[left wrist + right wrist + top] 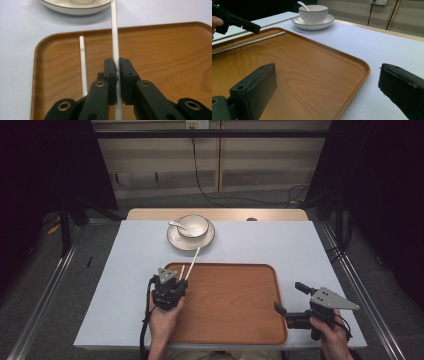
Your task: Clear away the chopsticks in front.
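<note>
White table surface (280,242), wooden tray (235,305) taken as landmark. Left gripper (117,65) is clamped on one white chopstick (114,32) over the tray's far-left corner, tip raised toward the plate (172,239) beyond, probably for transfer; second chopstick (82,62) is left lying on the tray just beside. Right gripper (287,300) is held wide open and empty at the tray's right edge, apparently waiting.

- In the left gripper view the plate (75,7) is cut off by the top edge.
- The held chopstick (115,37) runs out of that view at both ends, its middle hidden between the jaws.
- The other chopstick (83,65) has its near end hidden behind the left gripper (118,67).
- In the right gripper view the tray (312,75) is cut off at the left and bottom.
</note>
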Demonstrator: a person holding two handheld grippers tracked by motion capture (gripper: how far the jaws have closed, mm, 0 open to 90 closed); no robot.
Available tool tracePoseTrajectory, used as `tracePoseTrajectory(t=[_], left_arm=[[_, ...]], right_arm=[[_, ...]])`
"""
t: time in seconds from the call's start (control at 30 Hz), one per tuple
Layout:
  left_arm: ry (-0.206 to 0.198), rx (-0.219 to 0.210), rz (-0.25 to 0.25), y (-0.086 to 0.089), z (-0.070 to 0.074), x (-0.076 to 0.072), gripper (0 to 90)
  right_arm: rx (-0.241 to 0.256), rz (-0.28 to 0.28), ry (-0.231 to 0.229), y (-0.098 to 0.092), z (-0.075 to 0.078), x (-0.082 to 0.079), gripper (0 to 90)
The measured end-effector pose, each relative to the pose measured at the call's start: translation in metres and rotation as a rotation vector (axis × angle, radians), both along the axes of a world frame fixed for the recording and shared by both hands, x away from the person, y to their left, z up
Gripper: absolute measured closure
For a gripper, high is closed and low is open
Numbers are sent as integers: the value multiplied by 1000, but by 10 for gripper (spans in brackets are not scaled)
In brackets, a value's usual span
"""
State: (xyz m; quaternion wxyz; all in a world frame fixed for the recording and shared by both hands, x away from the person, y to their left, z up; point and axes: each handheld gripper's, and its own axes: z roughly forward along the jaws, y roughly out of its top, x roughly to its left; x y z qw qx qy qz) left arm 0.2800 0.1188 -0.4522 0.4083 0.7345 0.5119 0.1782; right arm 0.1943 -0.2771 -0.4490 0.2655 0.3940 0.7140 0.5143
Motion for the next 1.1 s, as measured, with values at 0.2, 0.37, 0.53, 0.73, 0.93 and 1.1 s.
tracePoseTrajectory(t=[0.2, 0.37, 0.53, 0.73, 0.93, 1.1], left_arm=[[27, 2, 1, -3, -6, -6, 853], [25, 14, 20, 0, -8, -11, 853], [55, 36, 33, 0, -13, -16, 854], [85, 42, 21, 2, -19, -15, 853], [90, 53, 25, 0, -22, -16, 852], [90, 70, 24, -2, -21, -17, 850]], right_arm=[[-1, 0, -3, 0, 0, 0, 16], [-1, 4, -1, 0, 0, 0, 16], [0, 5, -1, 0, 0, 0, 16], [-1, 7, -1, 1, 0, 0, 16], [-3, 8, 0, 1, 0, 1, 16], [-2, 10, 1, 1, 0, 1, 16]])
